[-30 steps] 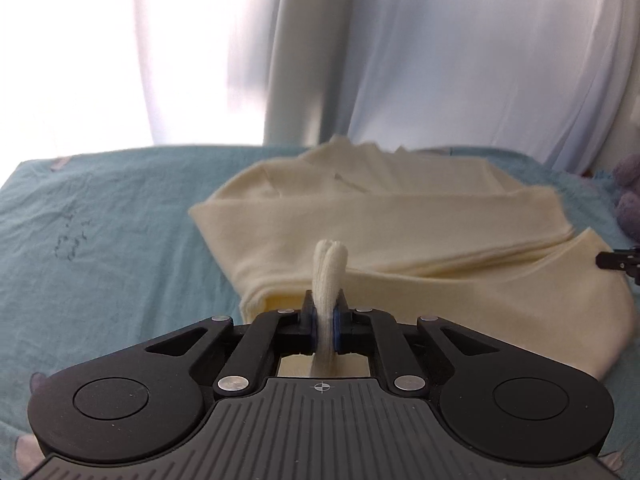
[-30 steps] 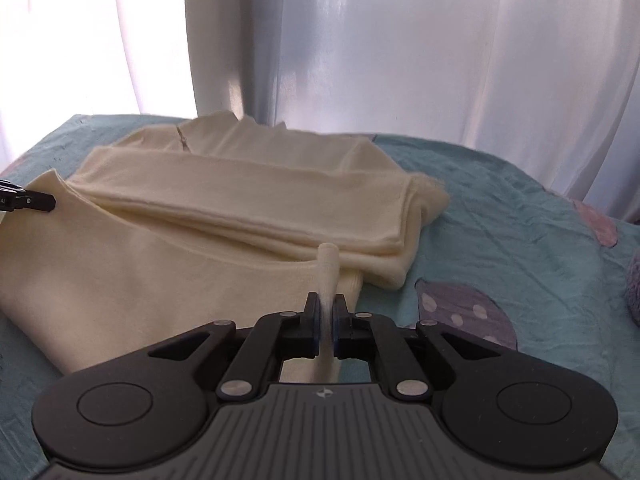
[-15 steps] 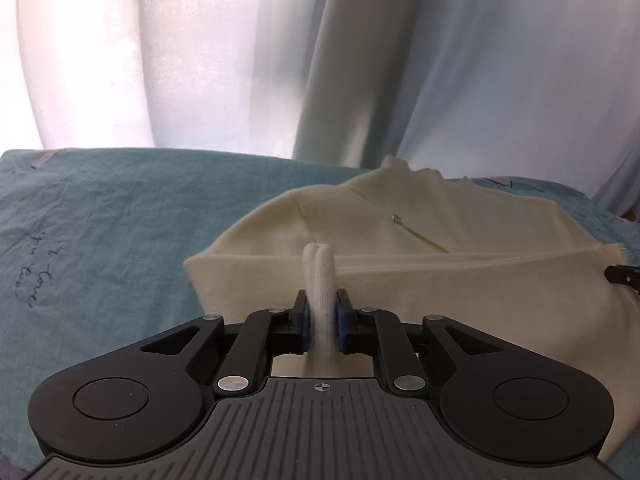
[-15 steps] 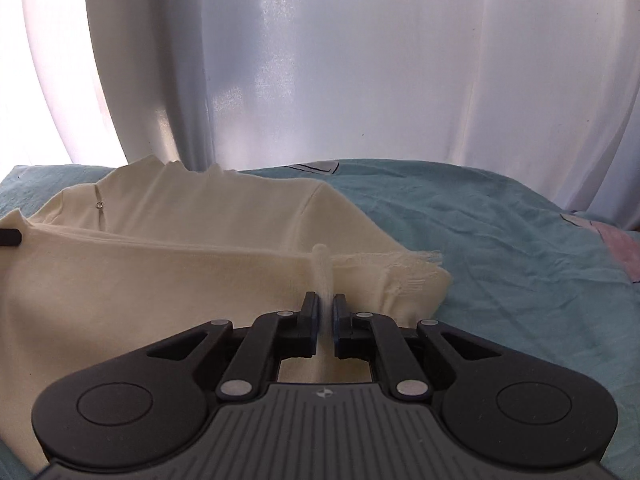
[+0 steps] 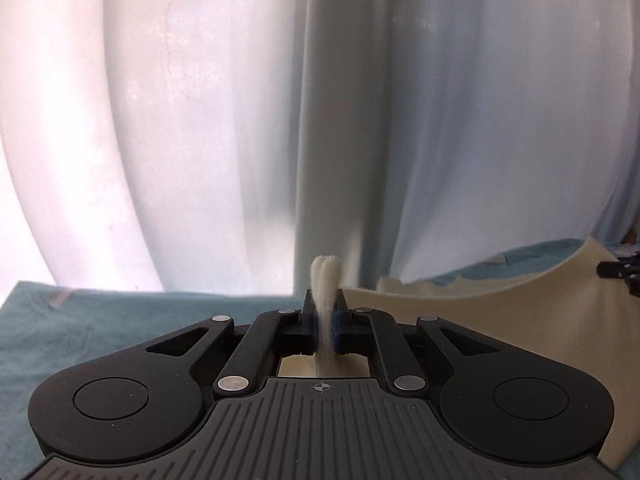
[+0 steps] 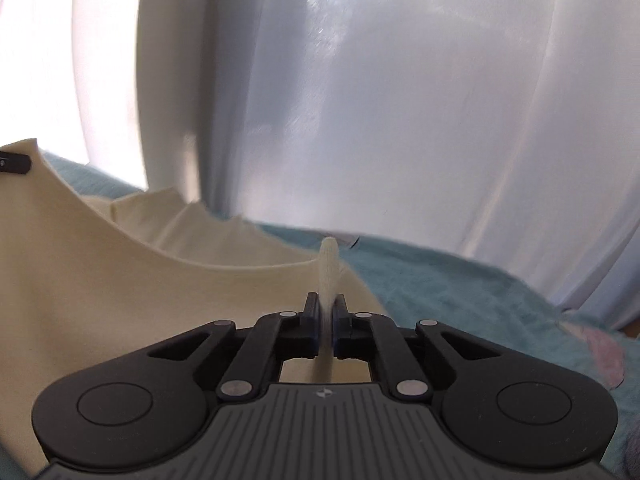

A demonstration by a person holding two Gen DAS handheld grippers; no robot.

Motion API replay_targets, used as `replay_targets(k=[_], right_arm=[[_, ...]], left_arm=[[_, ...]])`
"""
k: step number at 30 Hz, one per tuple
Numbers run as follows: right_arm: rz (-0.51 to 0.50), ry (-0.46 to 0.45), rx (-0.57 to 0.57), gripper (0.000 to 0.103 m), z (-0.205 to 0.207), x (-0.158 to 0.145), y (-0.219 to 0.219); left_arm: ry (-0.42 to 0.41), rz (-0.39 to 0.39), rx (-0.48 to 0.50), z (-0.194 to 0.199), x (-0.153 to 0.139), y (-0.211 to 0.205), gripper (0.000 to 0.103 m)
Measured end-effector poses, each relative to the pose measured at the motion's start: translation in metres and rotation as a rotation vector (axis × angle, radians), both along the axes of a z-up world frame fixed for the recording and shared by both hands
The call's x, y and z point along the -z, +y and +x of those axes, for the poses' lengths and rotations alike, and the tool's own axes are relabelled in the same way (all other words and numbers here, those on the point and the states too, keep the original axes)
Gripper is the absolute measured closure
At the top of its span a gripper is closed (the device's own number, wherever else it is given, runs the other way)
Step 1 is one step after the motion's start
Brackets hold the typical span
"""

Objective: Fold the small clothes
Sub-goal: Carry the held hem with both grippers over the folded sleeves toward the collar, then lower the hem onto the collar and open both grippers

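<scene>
A cream knit garment (image 5: 500,320) is lifted off the bed and hangs stretched between both grippers; it also shows in the right wrist view (image 6: 100,288). My left gripper (image 5: 326,312) is shut on a bunched edge of the garment. My right gripper (image 6: 329,316) is shut on the other end of that edge. The garment's upper edge sags in a curve between them. The right gripper's tip shows at the right edge of the left wrist view (image 5: 618,270); the left gripper's tip shows at the left edge of the right wrist view (image 6: 16,164).
A teal bedsheet (image 5: 120,320) covers the bed below; it also shows in the right wrist view (image 6: 460,288). White curtains (image 5: 320,120) hang close behind the bed. A pink patch (image 6: 596,352) lies at the right.
Both grippers have risen and carried the held edge forward over the garment. The folded garment on the bed has dropped out of view; the curtains now fill most of both views.
</scene>
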State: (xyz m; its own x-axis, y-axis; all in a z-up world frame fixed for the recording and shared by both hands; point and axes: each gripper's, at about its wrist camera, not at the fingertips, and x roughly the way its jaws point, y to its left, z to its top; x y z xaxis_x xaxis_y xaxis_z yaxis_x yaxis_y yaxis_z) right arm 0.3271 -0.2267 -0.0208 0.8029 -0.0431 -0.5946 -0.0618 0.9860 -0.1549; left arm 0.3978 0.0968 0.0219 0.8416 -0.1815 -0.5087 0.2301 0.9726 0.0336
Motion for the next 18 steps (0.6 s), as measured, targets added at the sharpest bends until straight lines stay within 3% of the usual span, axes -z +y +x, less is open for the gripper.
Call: replay_targets(k=[4, 7, 10, 13, 15, 17, 18], right_arm=[[-0.006, -0.075, 0.13, 0.098, 0.044, -0.005, -0.004], [0.019, -0.063, 0.187, 0.098, 0.069, 0.01, -0.003], [-0.024, -0.047, 0.201, 0.098, 0.08, 0.03, 0.003], [-0.062, -0.017, 0.219, 0.098, 0.085, 0.047, 0.006], [-0.072, -0.002, 0.23, 0.097, 0.087, 0.056, 0.004], [-0.076, 0.024, 0.243, 0.095, 0.092, 0.062, 0.005], [-0.074, 0.034, 0.247, 0.089, 0.092, 0.064, 0.002]], left_arm=[[-0.04, 0.055, -0.097, 0.05, 0.011, -0.018, 0.094], [0.005, 0.097, -0.136, 0.073, 0.037, -0.034, 0.094], [0.047, 0.149, -0.175, 0.084, 0.065, -0.046, 0.094], [0.094, 0.143, -0.201, 0.09, 0.084, -0.046, 0.092], [0.124, 0.146, -0.22, 0.093, 0.091, -0.045, 0.084], [0.131, 0.142, -0.243, 0.095, 0.091, -0.042, 0.066], [0.127, 0.138, -0.256, 0.095, 0.088, -0.04, 0.06]])
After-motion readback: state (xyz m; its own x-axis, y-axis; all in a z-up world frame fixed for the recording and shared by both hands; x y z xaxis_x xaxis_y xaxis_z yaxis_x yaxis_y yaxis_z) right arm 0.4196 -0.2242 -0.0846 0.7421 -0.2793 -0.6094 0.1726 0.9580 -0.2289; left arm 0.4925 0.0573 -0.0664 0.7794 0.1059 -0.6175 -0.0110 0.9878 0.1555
